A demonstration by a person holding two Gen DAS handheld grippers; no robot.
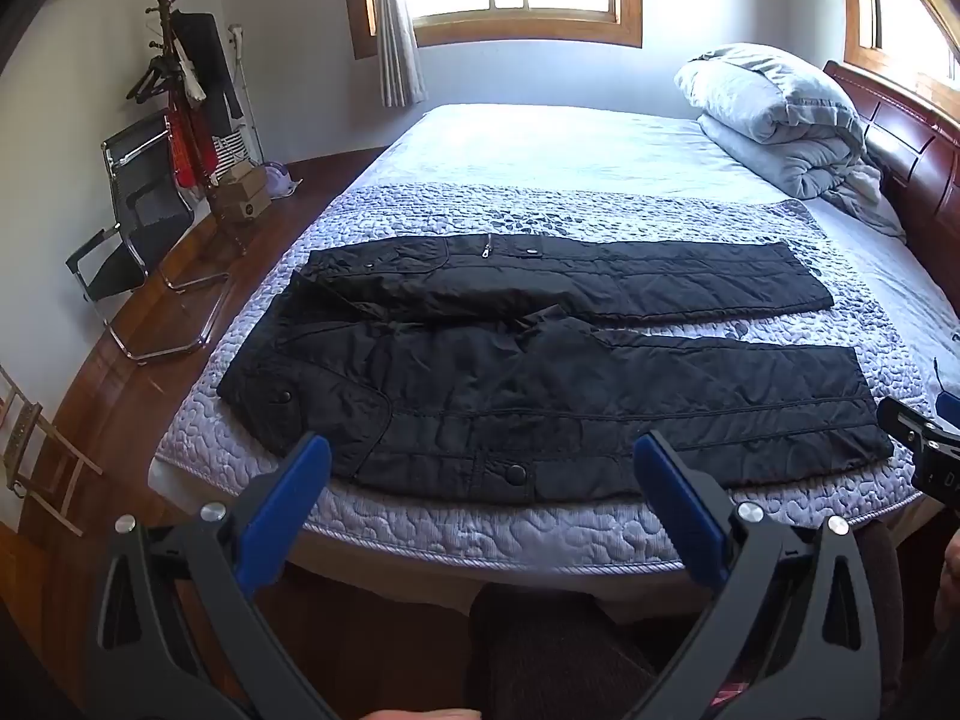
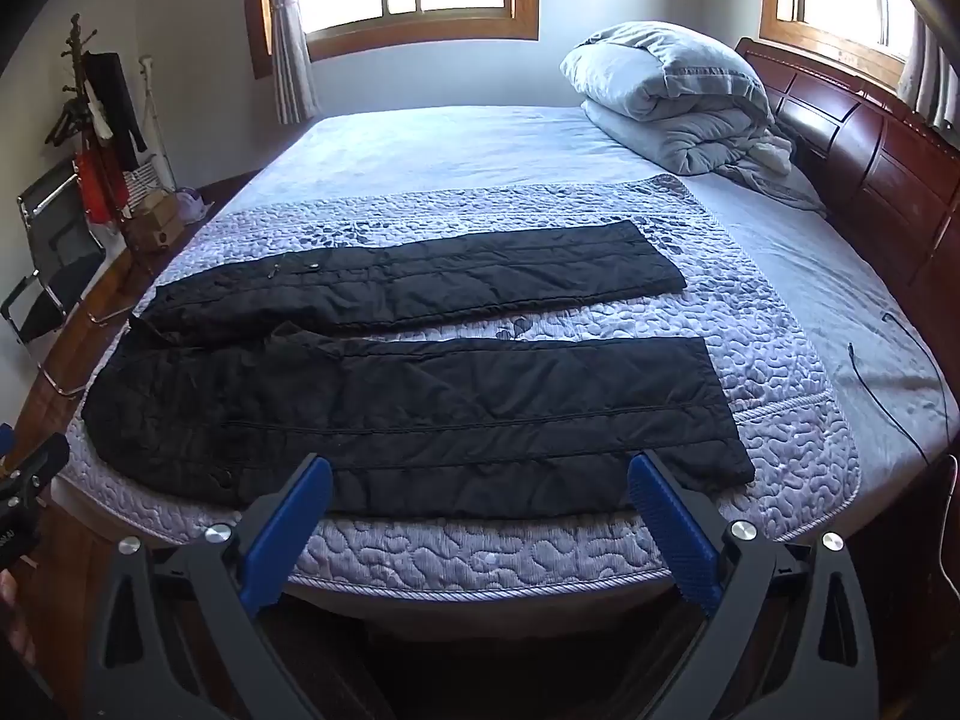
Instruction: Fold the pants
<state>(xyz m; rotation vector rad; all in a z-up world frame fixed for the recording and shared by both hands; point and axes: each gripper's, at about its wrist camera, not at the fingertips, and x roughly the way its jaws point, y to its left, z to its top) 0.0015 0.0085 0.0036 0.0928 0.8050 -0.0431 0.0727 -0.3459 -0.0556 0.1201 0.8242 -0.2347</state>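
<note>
Black quilted pants lie spread flat on the purple quilted bedspread, waist to the left, both legs stretched to the right and apart. They also show in the right wrist view. My left gripper is open and empty, held above the near edge of the bed in front of the waist and near leg. My right gripper is open and empty, held in front of the near leg. The right gripper's body shows at the right edge of the left wrist view.
A folded grey duvet lies at the head of the bed by the wooden headboard. A black chair, a coat rack and boxes stand on the wooden floor to the left. A thin cable lies on the sheet at right.
</note>
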